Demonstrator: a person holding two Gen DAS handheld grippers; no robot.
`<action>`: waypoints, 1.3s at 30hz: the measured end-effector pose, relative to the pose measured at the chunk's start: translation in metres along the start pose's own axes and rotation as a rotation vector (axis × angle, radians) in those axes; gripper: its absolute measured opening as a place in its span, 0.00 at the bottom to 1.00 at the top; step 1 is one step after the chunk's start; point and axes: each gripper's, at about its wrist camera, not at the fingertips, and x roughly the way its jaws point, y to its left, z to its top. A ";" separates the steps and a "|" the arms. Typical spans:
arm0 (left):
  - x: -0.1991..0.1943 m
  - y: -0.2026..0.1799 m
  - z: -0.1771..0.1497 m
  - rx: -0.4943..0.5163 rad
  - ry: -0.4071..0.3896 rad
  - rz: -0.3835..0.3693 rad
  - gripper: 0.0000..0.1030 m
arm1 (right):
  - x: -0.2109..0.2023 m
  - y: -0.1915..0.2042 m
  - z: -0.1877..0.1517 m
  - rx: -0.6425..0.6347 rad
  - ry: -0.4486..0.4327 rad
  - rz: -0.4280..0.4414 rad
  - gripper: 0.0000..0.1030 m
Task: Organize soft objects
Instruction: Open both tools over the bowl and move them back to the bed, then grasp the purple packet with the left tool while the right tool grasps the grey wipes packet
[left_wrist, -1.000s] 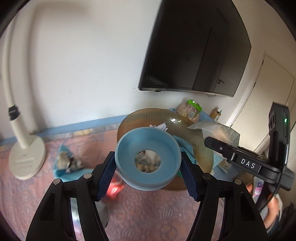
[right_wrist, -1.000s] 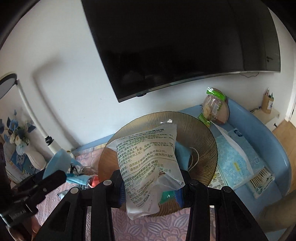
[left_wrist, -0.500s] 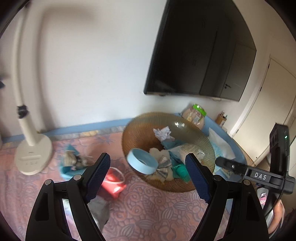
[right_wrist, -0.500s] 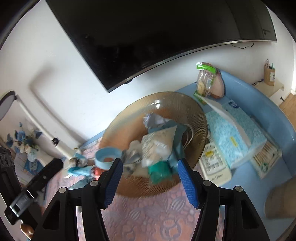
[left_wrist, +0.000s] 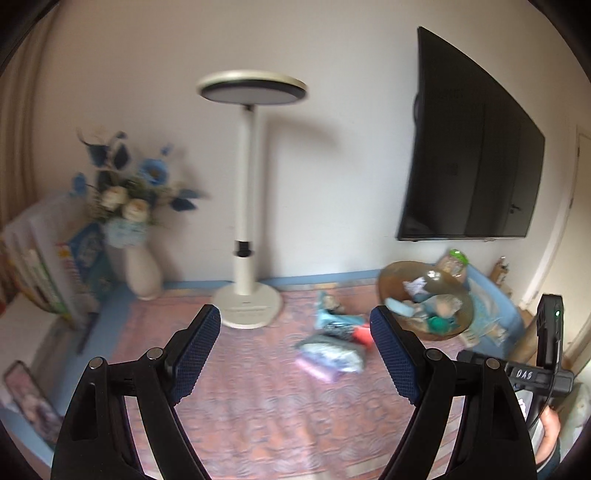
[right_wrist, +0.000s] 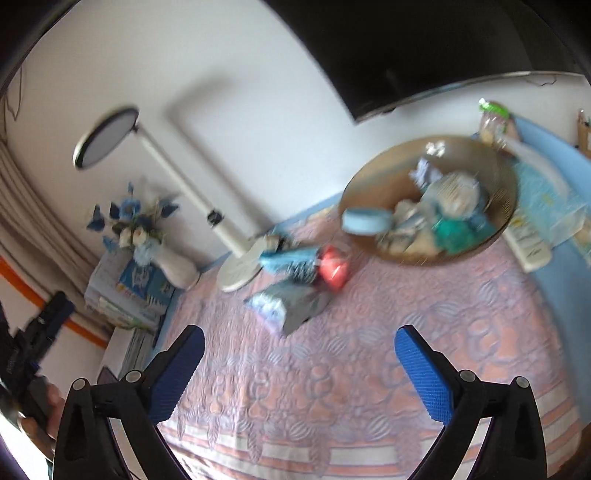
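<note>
A: Both grippers are hanging wide open and holding nothing. The left gripper (left_wrist: 295, 354) is hovering over bare patterned bedspread (left_wrist: 258, 406), and the right gripper (right_wrist: 299, 369) is doing the same, well back from everything.

B: So what is changing?

A: A second ago the left one was clamping a blue ring and the right one a white printed packet. Now the blue ring (right_wrist: 365, 220) is lying at the near rim of the brown bowl (right_wrist: 373, 177), and the packet seems to be sitting in the pile inside it, though blur is hiding the print.

B: Meaning two more items are sorted?

A: That is my reading. Both hands are pulling away from the bowl, and the views are widening: the lamp (left_wrist: 245, 206) and the vase of flowers (left_wrist: 138, 258) are now showing in the left view, where before the bowl was filling it.

B: What is left?

A: A loose heap (right_wrist: 291, 280) of blue fabric, a red pouch (right_wrist: 334, 271) and a pale wrapper is still lying on the bedspread, just beside the bowl and near the lamp base. That is probably next.
</note>
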 end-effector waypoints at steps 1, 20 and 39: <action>-0.008 0.008 0.000 0.008 -0.005 0.028 0.80 | 0.010 0.005 -0.009 -0.006 0.020 0.000 1.00; 0.179 0.021 -0.112 -0.075 0.327 -0.180 0.80 | 0.091 -0.015 -0.002 -0.132 0.126 -0.105 1.00; 0.238 0.026 -0.143 -0.198 0.381 -0.358 0.80 | 0.222 0.032 0.025 -0.416 0.306 -0.049 0.75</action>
